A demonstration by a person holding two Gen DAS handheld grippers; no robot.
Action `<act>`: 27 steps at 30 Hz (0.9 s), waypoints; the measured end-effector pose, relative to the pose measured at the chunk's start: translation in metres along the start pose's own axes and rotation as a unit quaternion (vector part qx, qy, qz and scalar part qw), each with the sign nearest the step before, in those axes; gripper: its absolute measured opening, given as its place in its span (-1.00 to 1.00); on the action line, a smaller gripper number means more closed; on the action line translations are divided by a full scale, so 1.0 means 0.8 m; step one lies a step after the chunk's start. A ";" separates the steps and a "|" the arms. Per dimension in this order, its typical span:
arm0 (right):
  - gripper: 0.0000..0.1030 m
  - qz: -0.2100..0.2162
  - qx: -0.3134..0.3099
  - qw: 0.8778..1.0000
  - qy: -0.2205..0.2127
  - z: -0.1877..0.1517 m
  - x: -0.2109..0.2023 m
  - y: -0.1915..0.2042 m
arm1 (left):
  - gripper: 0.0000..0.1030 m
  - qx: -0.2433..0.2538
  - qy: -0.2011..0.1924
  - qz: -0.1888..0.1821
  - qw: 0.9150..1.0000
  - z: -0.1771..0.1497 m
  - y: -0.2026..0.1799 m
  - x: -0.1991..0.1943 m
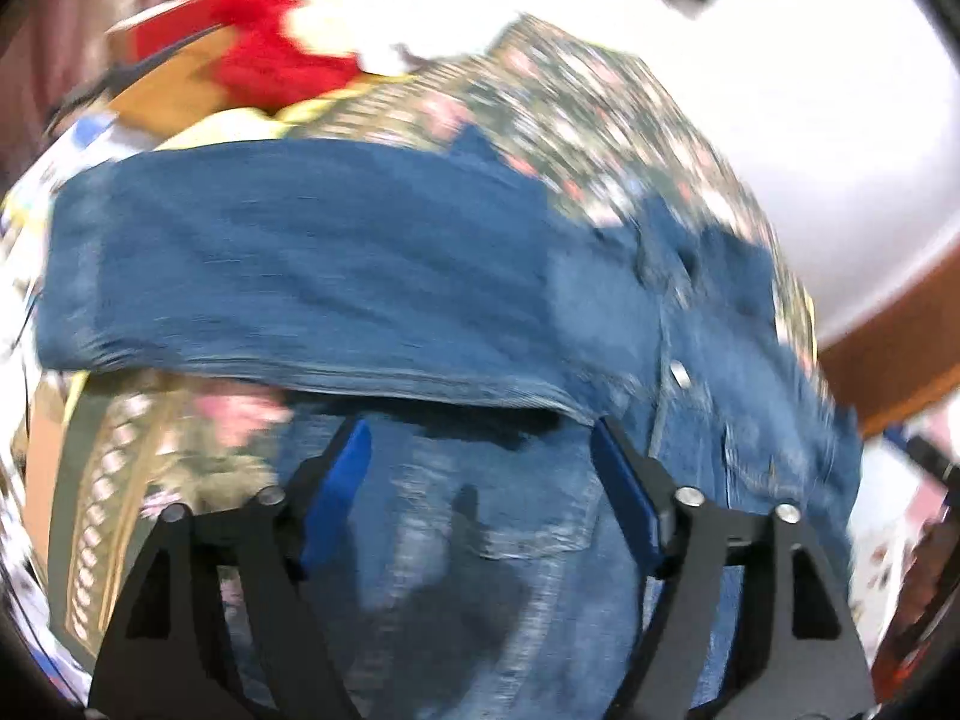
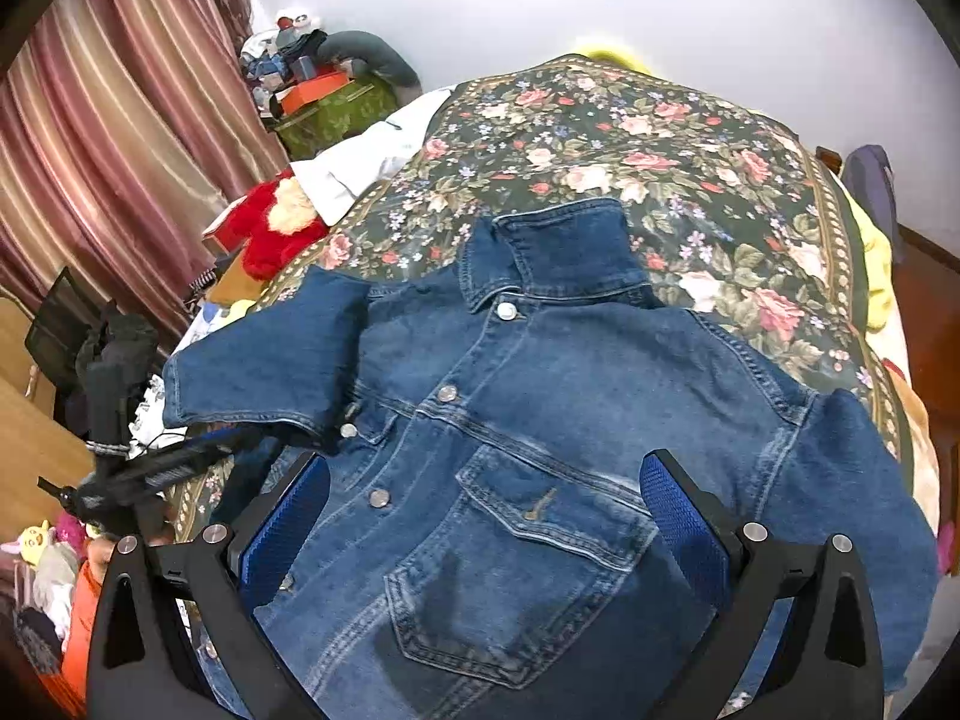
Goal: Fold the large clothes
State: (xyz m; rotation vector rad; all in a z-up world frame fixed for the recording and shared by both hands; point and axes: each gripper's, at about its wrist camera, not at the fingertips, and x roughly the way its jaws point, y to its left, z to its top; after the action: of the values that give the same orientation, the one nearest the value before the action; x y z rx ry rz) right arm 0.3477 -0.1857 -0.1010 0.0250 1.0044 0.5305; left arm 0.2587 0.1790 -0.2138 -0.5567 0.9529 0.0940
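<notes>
1. Denim jacket (image 2: 540, 420) lies front-up on a bed, over a dark floral bedspread (image 2: 660, 144), its collar (image 2: 558, 252) toward the far wall.
2. Snap buttons (image 2: 446, 393) run down the closed front, and a flap chest pocket (image 2: 540, 546) sits in the near part of the right wrist view.
3. One sleeve (image 2: 264, 360) is folded inward across the chest on the left of that view; the other sleeve (image 2: 840, 480) lies out on the right.
4. Right claw (image 2: 486, 516) hangs over the pocket area with its blue pads (image 2: 684, 516) spread wide; nothing is pinched between them.
5. Left claw (image 1: 480, 480) is also spread, its blue pads (image 1: 339, 492) apart above the denim, gripping nothing; this view is blurred.
6. In the left wrist view the folded sleeve (image 1: 300, 276) crosses the frame as a broad band just beyond the fingertips, with a metal button (image 1: 680, 373) to its right.
7. Beside the bed, a red plush toy (image 2: 276, 228) lies near a striped curtain (image 2: 120, 138).
8. White cloth (image 2: 360, 162) lies at the bedspread's left edge.
</notes>
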 end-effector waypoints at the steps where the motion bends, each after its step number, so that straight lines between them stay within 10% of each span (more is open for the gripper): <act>1: 1.00 0.001 -0.003 1.000 0.001 0.001 0.003 0.004 | 0.52 -0.023 -0.001 0.009 1.000 0.004 0.023 -0.002; 10: 1.00 0.009 -0.015 1.000 0.021 0.000 0.030 0.034 | 0.51 -0.165 -0.026 0.043 0.985 0.014 0.143 0.012; 13: 1.00 0.002 -0.021 0.999 0.029 -0.002 0.038 0.038 | 0.12 -0.176 -0.043 0.049 0.982 0.028 0.155 0.018; 18: 1.00 -0.003 -0.019 0.999 0.041 -0.007 0.050 0.036 | -0.72 -0.088 -0.094 0.136 0.982 0.052 0.109 0.007; 22: 1.00 -0.004 -0.019 0.999 0.041 -0.010 0.053 0.028 | -0.80 0.027 -0.170 0.192 0.966 0.059 0.029 -0.021; 27: 1.00 -0.006 -0.014 1.000 0.020 -0.004 0.041 0.016 | -0.81 0.132 -0.228 0.163 0.951 0.073 -0.076 -0.055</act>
State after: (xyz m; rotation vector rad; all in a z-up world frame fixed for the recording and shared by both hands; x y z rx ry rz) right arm 0.3540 -0.1610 -0.1258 -0.0169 1.0354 0.5363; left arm 0.2956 0.1631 -0.1276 -0.1124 0.5820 0.3714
